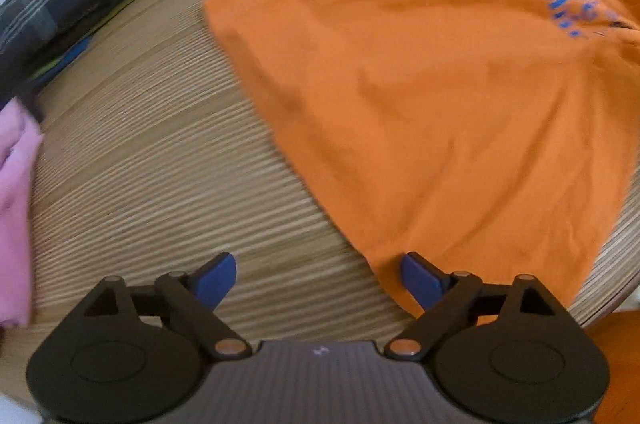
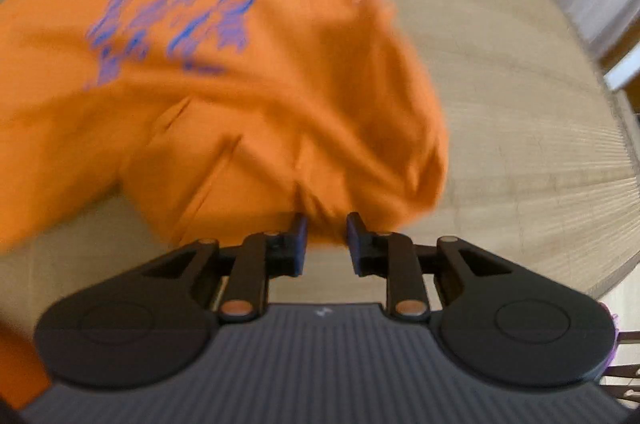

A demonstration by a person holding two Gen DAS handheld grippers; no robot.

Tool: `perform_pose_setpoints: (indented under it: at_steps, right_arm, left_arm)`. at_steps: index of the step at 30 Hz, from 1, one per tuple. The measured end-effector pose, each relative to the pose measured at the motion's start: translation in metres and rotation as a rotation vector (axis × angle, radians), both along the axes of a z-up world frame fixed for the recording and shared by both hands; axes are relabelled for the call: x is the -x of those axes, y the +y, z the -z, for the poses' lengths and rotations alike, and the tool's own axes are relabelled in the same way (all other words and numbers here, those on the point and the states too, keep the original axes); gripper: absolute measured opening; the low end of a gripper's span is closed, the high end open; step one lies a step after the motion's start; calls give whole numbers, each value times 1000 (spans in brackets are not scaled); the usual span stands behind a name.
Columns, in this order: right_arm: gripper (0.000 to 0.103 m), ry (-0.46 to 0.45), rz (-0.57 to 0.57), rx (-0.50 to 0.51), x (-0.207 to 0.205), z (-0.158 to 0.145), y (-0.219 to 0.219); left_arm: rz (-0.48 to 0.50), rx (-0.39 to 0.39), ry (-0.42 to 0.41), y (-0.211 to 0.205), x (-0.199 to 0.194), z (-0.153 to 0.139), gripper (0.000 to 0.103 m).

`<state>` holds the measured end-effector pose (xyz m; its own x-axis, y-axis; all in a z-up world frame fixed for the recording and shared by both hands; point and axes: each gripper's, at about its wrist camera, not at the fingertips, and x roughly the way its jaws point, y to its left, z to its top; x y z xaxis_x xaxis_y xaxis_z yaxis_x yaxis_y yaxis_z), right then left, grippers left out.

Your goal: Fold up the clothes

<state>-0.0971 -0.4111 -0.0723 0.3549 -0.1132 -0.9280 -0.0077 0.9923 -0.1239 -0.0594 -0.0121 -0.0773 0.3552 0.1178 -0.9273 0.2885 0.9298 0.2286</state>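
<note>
An orange T-shirt (image 1: 420, 95) with blue lettering lay spread over the worktop (image 1: 168, 175), printed side up, its body mostly flat and its hem reaching the near edge, where some cloth seemed to hang over. That open spread suited folding, since a flat garment gives clean lines to turn over. The left tongs (image 1: 318, 280) hung just above the near edge with fingers wide apart and nothing between them, the right finger over the corner of the hem, as though lined up to take that corner. The right tongs (image 2: 326, 244) stood at the shirt's other end, by a bunched sleeve and shoulder (image 2: 320, 143); the fingers had a narrow gap between them, not clenched, and the cloth lay just ahead of the tips rather than pinched in them, so far as the blur allowed. The bunching there suggested that side wanted smoothing or turning in. At the far left corner of the worktop sat a stack of folded clothes (image 1: 68, 7), a dark plaid piece on top, and a pink garment (image 1: 14, 207) lay at the left edge; keeping those aside left the middle free for the shirt. The shirt itself lay unfolded.
</note>
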Motion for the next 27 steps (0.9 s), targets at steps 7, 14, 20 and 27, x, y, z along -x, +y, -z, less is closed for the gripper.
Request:
perform_pose_setpoints:
  at_steps: [7, 14, 20, 27]
  right_arm:
    - [24, -102, -197, -124, -9, -58, 21]
    - [24, -329, -213, -101, -184, -55, 17]
    - [24, -294, -157, -173, -312, 4, 10]
    - [30, -376, -115, -13, -346, 3, -3]
  left_arm:
    - [-59, 78, -76, 21, -24, -40, 73]
    - [-158, 147, -222, -5, -128, -44, 76]
    - [-294, 123, -184, -19, -196, -8, 73]
    - [-347, -31, -251, -12, -245, 7, 86]
